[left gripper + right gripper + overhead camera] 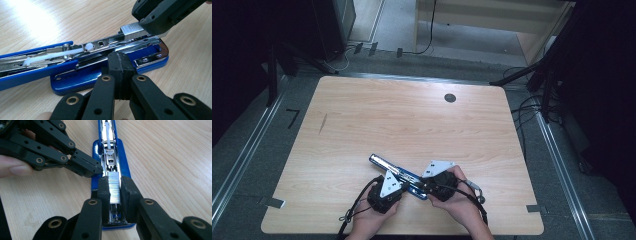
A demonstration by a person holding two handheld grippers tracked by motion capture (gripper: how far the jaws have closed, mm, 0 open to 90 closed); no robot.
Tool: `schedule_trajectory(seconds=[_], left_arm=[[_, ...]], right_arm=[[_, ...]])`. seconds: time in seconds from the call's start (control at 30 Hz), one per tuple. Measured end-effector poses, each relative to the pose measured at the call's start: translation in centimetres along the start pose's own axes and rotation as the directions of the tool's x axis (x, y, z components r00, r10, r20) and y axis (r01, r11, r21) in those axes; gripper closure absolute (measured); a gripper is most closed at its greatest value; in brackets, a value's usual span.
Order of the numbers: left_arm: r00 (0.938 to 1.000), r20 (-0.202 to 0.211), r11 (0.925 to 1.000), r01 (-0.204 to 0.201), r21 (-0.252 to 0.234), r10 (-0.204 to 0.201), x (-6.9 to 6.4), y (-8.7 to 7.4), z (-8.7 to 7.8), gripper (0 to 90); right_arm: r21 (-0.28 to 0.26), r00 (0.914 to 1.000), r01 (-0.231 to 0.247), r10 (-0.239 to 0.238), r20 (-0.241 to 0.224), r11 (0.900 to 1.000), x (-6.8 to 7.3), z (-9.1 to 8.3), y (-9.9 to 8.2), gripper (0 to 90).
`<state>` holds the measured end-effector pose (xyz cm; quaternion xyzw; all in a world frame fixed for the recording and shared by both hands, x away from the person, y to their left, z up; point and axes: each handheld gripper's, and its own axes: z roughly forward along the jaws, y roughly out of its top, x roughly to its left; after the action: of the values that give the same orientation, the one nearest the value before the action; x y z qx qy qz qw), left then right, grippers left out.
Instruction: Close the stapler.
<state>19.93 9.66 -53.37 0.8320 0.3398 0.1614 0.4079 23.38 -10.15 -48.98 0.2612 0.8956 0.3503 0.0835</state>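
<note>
The pale wood surface (pixel 412 120) carries an opened blue stapler (pixel 110 72) at its near edge. My right gripper (pixel 115 188) has its fingers clamped on a shiny strip of staples (pixel 115 186) over the metal channel; it looks brittle, best held by its flat sides. My left gripper (pixel 119 75), fingers together, steadies the slick stapler base.

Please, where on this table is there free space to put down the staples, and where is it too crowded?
The table is bare from the far edge and the round hole down to the open blue stapler, and along both sides. It is crowded at the near middle, where the left gripper and right gripper, holding the staple strip, meet the stapler.
</note>
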Motion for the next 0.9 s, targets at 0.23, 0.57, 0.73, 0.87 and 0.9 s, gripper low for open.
schedule_trajectory(seconds=[0.23,0.57,0.73,0.87,0.9], left_arm=[[1.0000,0.000,1.0000,-0.001,0.001,0.001,0.01,0.00,-0.01,90.0],[1.0000,-0.001,1.0000,-0.002,0.001,0.002,-0.01,0.00,0.00,90.0],[1.0000,0.000,1.0000,-0.001,0.001,0.001,0.00,0.00,-0.01,90.0],[1.0000,-0.001,1.0000,-0.001,0.002,0.001,0.00,0.00,-0.01,90.0],[1.0000,-0.001,1.0000,-0.001,0.002,0.001,0.00,0.00,-0.01,90.0]], right_arm=[[0.002,1.0000,-0.006,0.006,-0.002,1.0000,-0.08,0.10,-0.17,79.5],[0.005,1.0000,-0.002,0.002,0.004,1.0000,0.00,0.18,-0.16,79.5],[0.006,1.0000,0.005,-0.005,0.006,1.0000,0.08,0.33,-0.09,79.5],[0.015,0.9998,0.018,-0.018,-0.001,0.9997,0.19,0.57,-0.01,79.5],[0.016,0.9998,0.020,-0.020,-0.001,0.9997,0.22,0.60,0.00,79.5]])
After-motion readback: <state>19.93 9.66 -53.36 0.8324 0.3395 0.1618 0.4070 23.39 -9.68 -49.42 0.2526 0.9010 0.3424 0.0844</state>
